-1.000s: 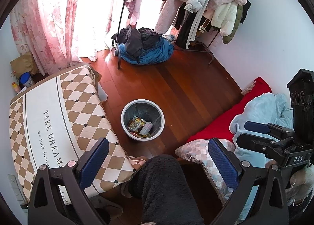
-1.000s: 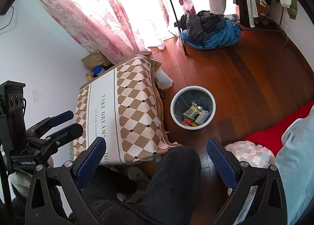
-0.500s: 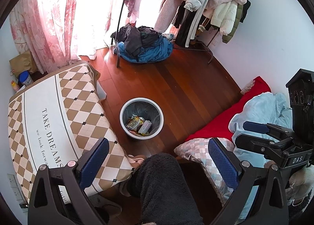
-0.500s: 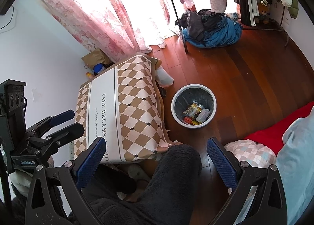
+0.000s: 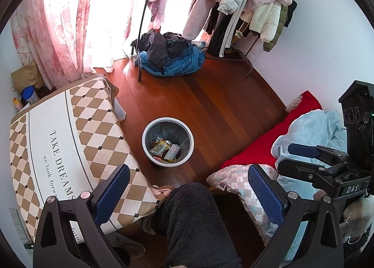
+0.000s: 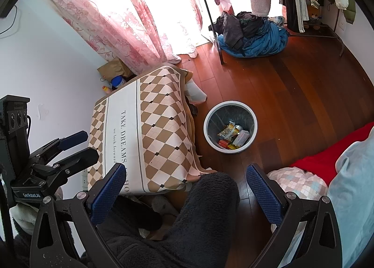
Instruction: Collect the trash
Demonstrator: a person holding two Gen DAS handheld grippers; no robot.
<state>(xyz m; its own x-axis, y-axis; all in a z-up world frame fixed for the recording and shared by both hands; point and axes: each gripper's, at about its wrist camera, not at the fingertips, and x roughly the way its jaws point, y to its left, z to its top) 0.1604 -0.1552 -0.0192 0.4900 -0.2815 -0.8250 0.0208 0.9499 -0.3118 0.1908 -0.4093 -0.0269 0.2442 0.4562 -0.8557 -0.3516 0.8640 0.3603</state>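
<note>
Trash (wrappers, a can) lies inside the round white-rimmed bin (image 5: 168, 143) on the wooden floor (image 5: 222, 104), beside the checkered tabletop (image 5: 70, 132). Left gripper (image 5: 189, 188) and right gripper (image 6: 187, 186) hang wide open, empty; collecting looks finished, so next comes searching for leftovers.

You are looking down on a dark red-brown wooden floor (image 5: 224, 95) between white walls (image 5: 327, 41). Strong daylight comes through pink floral curtains (image 5: 58, 22) and washes out the window behind them. On your left stands a low table under a tan and white diamond-pattern cloth (image 5: 60, 137) printed with "TAKE DREAMS". A clothes rack (image 5: 236, 8) hung with coats stands at the far wall, with a heap of blue and dark clothes (image 5: 173, 55) on the floor beside it. On your right lie a red mattress (image 5: 264, 144), a checked pillow (image 5: 236, 177) and a pale blue blanket (image 5: 311, 132).
</note>
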